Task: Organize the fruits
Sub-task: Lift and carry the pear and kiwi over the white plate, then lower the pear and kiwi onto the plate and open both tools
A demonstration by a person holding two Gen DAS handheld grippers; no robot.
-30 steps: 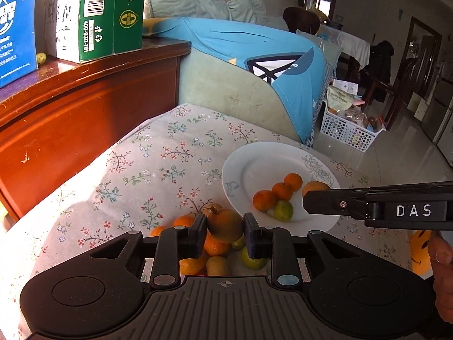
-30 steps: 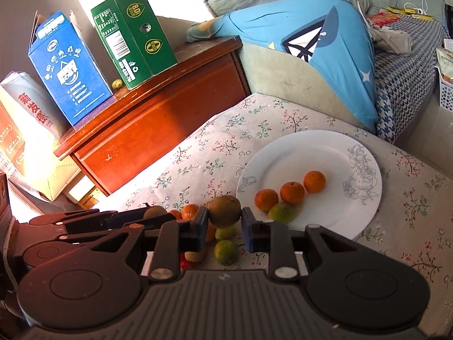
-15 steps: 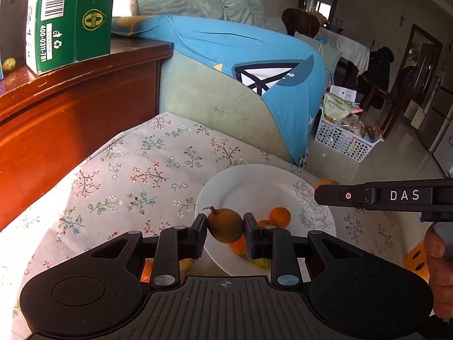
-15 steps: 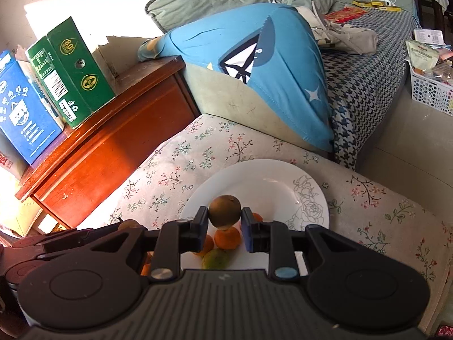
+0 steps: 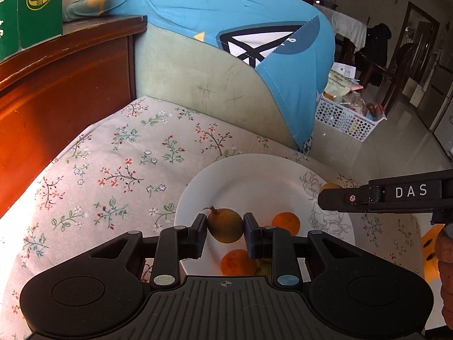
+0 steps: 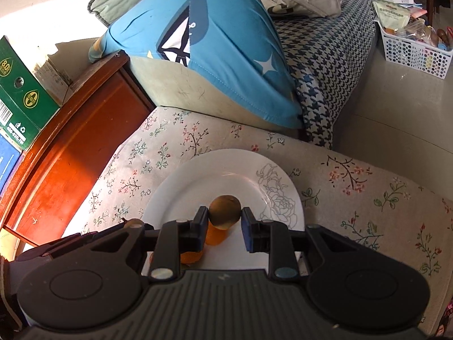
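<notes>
My left gripper (image 5: pixel 225 227) is shut on a brownish-green round fruit with a stem (image 5: pixel 223 221), held over the near part of a white plate (image 5: pixel 254 175). Two oranges (image 5: pixel 286 222) lie on the plate just under it. My right gripper (image 6: pixel 225 221) is shut on a brown round fruit (image 6: pixel 225 211) above the same plate (image 6: pixel 226 167), with oranges (image 6: pixel 216 238) beneath its left finger. In the left wrist view the right gripper (image 5: pixel 324 197) reaches in from the right over the plate's rim, with its fruit (image 5: pixel 329 186) just showing behind the tip.
The plate sits on a floral-cloth table (image 5: pixel 127 170). A red-brown wooden cabinet (image 5: pixel 56 99) with a green carton (image 5: pixel 34 8) stands to the left. A sofa arm under blue cloth (image 5: pixel 254 42) is behind. A white basket (image 5: pixel 345 119) stands on the floor. A hand (image 5: pixel 446 255) is at the right edge.
Both grippers have carried their fruits from above the loose pile of fruit across to above the plate and slightly lower. The right gripper has rolled. Both grips stay shut.
</notes>
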